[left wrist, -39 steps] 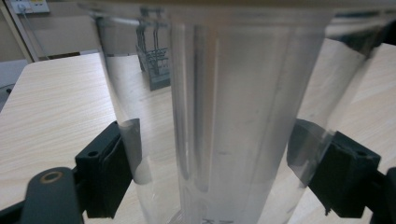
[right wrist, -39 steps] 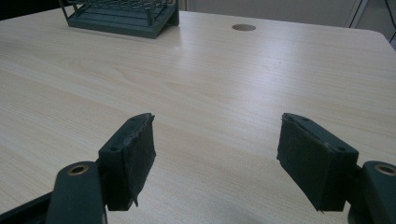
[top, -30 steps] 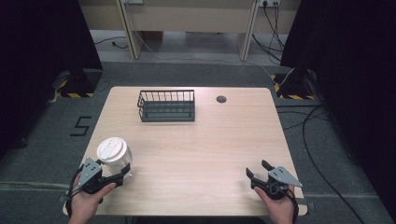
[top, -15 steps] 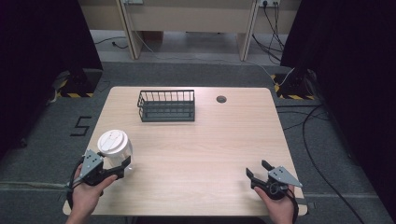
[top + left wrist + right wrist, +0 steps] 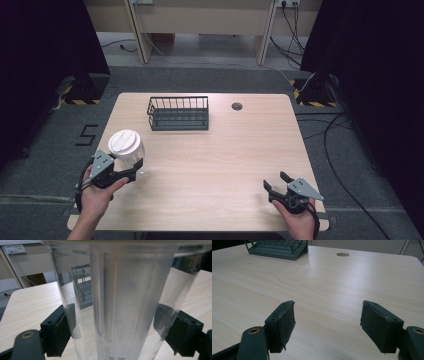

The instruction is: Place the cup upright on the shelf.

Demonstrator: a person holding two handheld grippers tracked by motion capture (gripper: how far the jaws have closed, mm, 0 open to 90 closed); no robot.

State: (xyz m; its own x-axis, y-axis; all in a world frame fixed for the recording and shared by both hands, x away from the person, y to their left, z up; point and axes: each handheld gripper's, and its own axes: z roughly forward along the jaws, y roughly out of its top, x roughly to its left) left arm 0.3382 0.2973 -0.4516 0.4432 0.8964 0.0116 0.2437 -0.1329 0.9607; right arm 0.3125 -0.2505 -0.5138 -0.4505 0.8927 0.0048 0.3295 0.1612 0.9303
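Note:
A clear plastic cup (image 5: 126, 145) with a white lid stands near the table's left edge. My left gripper (image 5: 131, 161) is shut on its lower body. In the left gripper view the cup's transparent wall (image 5: 130, 302) sits between both black pads (image 5: 60, 332), which press against its sides. My right gripper (image 5: 274, 180) rests at the front right of the table, open, with nothing between its jaws. In the right gripper view its pads (image 5: 283, 322) stand wide apart over bare wood.
A dark wire basket (image 5: 178, 113) stands at the back middle of the wooden table (image 5: 225, 150), also seen through the cup as a basket (image 5: 83, 290) and far left as a basket (image 5: 277, 247). A round cable hole (image 5: 237, 106) lies to its right.
My left gripper and the cup have shifted slightly forward and to the right, away from the table's front edge. The right gripper has stayed still.

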